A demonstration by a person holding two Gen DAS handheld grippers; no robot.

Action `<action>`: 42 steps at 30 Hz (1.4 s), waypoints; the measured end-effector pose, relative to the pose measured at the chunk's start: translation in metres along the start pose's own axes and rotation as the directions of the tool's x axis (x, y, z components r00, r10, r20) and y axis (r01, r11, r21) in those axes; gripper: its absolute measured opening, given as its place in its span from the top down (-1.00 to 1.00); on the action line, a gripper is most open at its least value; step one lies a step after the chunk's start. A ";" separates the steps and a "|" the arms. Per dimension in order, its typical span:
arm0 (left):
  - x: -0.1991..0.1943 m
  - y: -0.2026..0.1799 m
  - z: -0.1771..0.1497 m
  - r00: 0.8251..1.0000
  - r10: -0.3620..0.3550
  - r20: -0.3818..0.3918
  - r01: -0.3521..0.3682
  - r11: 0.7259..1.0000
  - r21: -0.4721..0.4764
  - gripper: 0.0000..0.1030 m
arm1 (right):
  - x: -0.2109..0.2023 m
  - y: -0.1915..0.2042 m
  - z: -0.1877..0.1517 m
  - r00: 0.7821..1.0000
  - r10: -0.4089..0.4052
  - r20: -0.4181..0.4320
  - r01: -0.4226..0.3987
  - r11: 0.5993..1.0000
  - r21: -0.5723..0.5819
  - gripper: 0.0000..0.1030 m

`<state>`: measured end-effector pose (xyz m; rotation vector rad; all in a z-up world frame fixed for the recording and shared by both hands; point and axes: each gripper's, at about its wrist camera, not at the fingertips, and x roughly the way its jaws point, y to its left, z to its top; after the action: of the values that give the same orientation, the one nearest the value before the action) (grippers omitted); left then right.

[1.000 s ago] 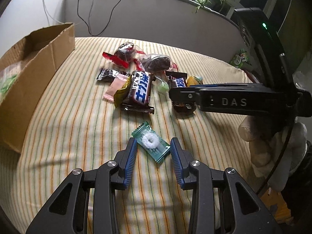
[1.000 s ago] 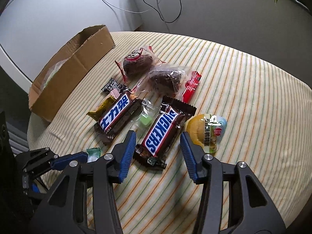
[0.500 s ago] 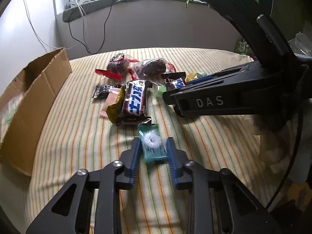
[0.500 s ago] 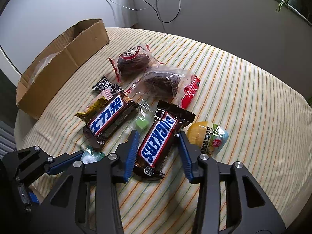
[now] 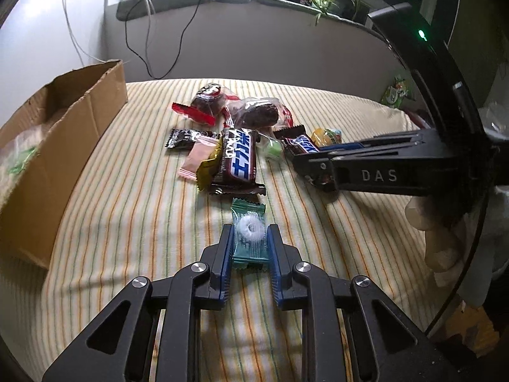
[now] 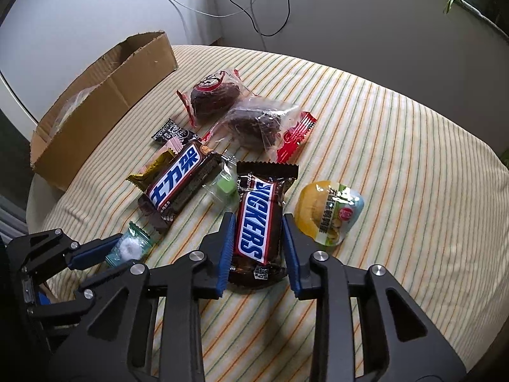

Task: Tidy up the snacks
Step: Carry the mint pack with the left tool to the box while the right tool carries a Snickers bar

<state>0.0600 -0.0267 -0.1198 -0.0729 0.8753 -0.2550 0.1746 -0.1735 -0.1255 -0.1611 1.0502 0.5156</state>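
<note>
My left gripper [image 5: 249,235] is shut on a green-wrapped ring mint candy [image 5: 248,234] lying on the striped tablecloth [image 5: 127,216]; the candy also shows in the right wrist view [image 6: 130,246]. My right gripper [image 6: 258,222] is shut on a brown Snickers bar [image 6: 257,222] that lies on the cloth. A second Snickers bar [image 6: 179,181] lies to its left, with a small green candy [image 6: 224,187] between them. An open cardboard box [image 5: 47,146] stands at the left.
A yellow wrapped snack [image 6: 329,211] lies right of the right gripper. Two dark cakes in clear wrappers [image 6: 213,98] [image 6: 257,124], a black sachet [image 6: 170,133], a pink sachet [image 5: 198,156] and a gold wrapper [image 6: 152,172] lie behind. The table edge is near at the front.
Both grippers have moved forward and closed: the left onto the green mint candy, which turned straight between the fingers, the right onto the Snickers bar.
</note>
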 end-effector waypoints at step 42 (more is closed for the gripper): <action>-0.081 0.126 0.019 0.962 0.203 0.181 -0.166 0.966 -0.200 0.63 | -0.034 0.091 0.067 0.988 0.102 0.115 -0.084 0.985 -0.150 0.41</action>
<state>0.0493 0.1152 -0.0679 -0.1839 0.6971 0.0098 0.1704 -0.0806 -0.0527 -0.2061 0.9035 0.6790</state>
